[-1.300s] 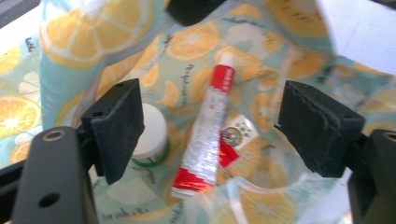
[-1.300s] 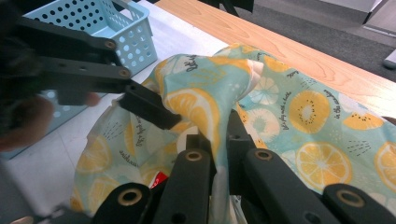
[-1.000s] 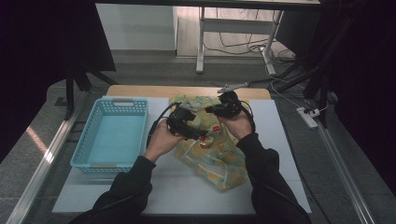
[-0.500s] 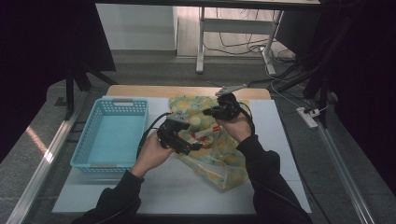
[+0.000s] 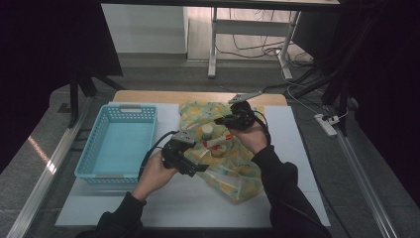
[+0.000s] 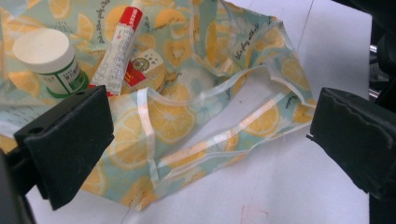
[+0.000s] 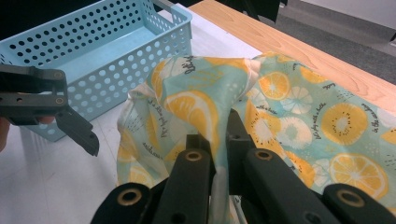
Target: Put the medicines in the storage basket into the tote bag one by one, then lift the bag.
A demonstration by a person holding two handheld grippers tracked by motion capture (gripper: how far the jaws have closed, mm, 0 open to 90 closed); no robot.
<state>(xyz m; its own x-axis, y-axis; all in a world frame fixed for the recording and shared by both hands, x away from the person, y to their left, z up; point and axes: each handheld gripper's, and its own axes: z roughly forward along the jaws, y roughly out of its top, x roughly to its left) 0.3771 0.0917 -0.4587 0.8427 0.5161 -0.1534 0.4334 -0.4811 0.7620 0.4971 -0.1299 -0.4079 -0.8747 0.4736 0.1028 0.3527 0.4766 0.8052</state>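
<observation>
Left gripper view shows the left claw [image 6: 205, 154] spread wide above the fruit-print bag [image 6: 196, 116], so it should pinch the loose rim while the right claw [image 7: 219, 140] grips fabric.

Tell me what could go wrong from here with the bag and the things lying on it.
1. The right claw pinches the bag and lifts its edge; pulling higher could roll the white-capped bottle and red-capped tube off the cloth.
2. The left claw, open over the bag's handle, may snag it when reaching for them.
</observation>
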